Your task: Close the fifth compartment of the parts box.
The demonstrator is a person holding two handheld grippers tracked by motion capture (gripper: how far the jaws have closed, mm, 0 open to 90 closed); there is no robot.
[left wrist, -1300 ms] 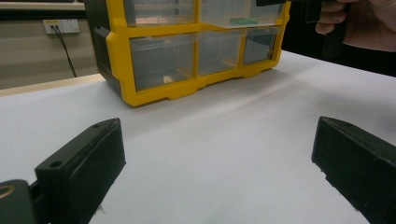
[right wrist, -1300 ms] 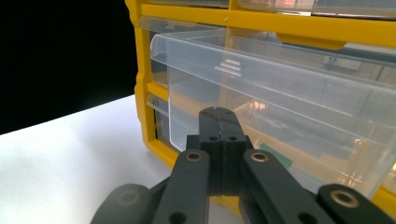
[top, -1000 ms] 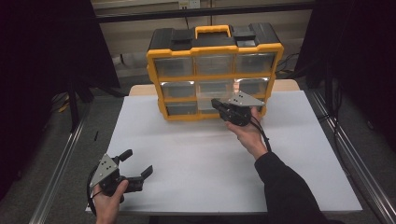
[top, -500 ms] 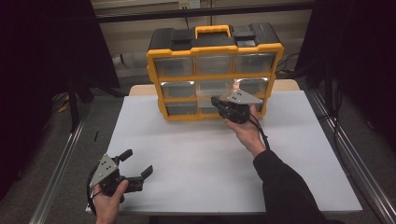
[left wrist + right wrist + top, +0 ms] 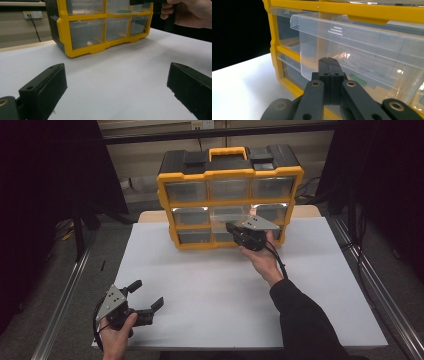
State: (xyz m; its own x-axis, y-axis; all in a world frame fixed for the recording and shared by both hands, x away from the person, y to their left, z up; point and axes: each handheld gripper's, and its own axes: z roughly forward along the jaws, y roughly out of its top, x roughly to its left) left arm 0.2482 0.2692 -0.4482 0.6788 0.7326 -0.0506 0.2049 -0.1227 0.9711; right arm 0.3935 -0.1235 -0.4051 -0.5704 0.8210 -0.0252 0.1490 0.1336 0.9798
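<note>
Fingers of right gripper (image 5: 329, 65) pressed together, against clear drawer (image 5: 352, 47), front edge crosswise.

Dim, dark-edged scene; soft glare on clear plastic.

a yellow drawer cabinet (image 5: 230, 197) stands at the far edge of the white desk (image 5: 240, 295). the right gripper (image 5: 232, 229) is at its middle drawers. the left gripper (image 5: 149, 296) rests near the front left corner, fingers (image 5: 134, 285) spread.

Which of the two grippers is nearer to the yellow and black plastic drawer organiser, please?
The right gripper: its shut jaws sit at the front of the yellow and black plastic drawer organiser, by a clear drawer. The left gripper rests open near the table's front edge, well away.
</note>
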